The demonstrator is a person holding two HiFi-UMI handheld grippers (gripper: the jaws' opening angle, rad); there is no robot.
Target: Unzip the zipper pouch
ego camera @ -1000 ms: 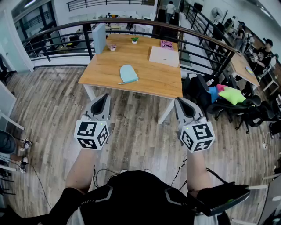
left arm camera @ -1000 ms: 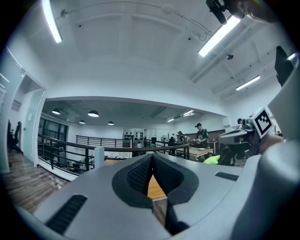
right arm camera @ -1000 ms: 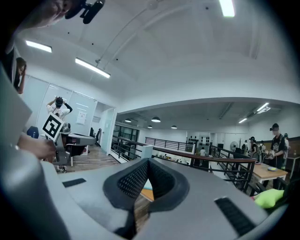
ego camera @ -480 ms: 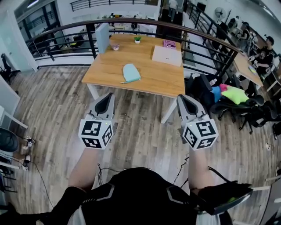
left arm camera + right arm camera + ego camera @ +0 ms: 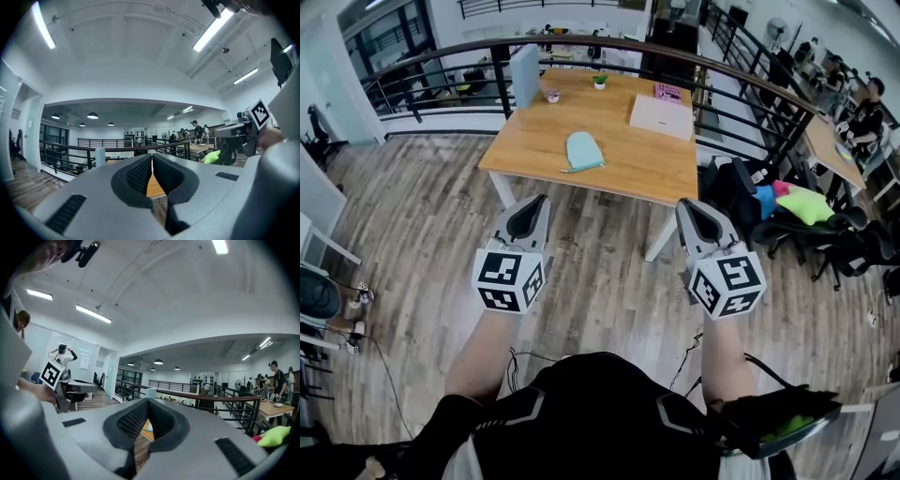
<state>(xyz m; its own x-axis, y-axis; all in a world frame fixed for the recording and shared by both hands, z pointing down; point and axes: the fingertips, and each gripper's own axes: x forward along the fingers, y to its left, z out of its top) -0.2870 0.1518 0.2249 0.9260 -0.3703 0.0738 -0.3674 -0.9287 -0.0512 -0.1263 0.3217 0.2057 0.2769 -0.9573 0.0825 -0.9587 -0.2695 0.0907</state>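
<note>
Counting one light-blue fabric zipper pouch [image 5: 584,151], one light wooden table [image 5: 623,173], two small potted plants [image 5: 553,96] [image 5: 600,82], two grey grippers, left gripper [image 5: 538,202], right gripper [image 5: 686,204].

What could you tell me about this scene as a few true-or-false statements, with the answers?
1. A light blue pouch lies on the wooden table. True.
2. The left hand-held gripper is clamped on the pouch. False: its jaws are together on nothing, and it is held over the floor short of the table.
3. The right hand-held gripper has its jaws together. True.
4. The pouch is the only thing on the table. False: a white flat item and a pink booklet also lie there.
</note>
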